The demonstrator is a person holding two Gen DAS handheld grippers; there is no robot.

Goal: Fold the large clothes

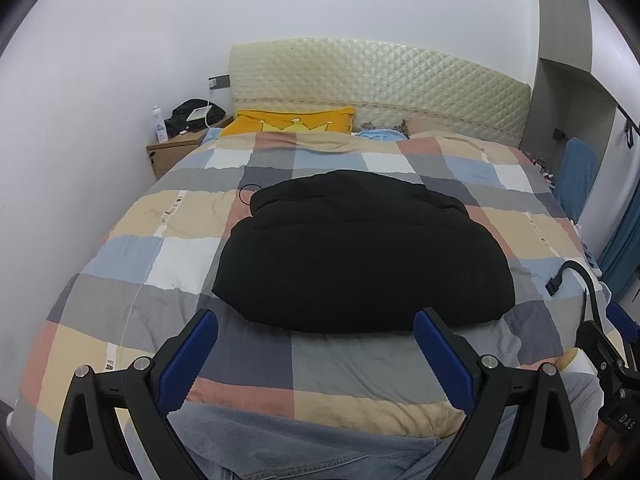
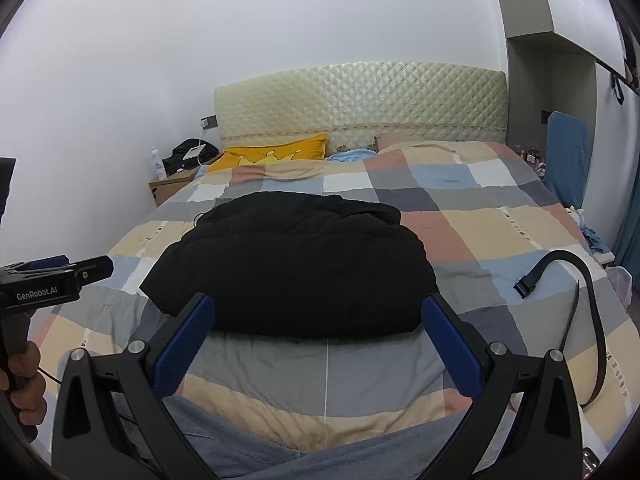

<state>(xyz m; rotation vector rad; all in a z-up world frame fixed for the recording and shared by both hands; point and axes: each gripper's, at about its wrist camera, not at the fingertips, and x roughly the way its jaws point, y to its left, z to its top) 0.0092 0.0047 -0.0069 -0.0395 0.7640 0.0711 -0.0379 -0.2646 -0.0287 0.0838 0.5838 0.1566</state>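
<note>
Both wrist views evenly lit — soft, diffuse indoor light, no single source in sight. White wall (image 1: 360, 8) reads bright but not blown out, with a faint bluish cast. Shadows weak: a thin dark line under the near edge of the black garment (image 1: 360, 256), soft shade between the quilt's (image 2: 500, 224) folds. The garment itself goes nearly flat black, little surface detail to be had. No hard glare; a mild sheen on the quilted headboard (image 2: 360, 100).

Strong fisheye bend — headboard top and right-hand wall edges curve, and the corners fall to black vignette with a purple fringe. Centre sharp; near gripper frames and the denim at the bottom edge slightly soft.
</note>
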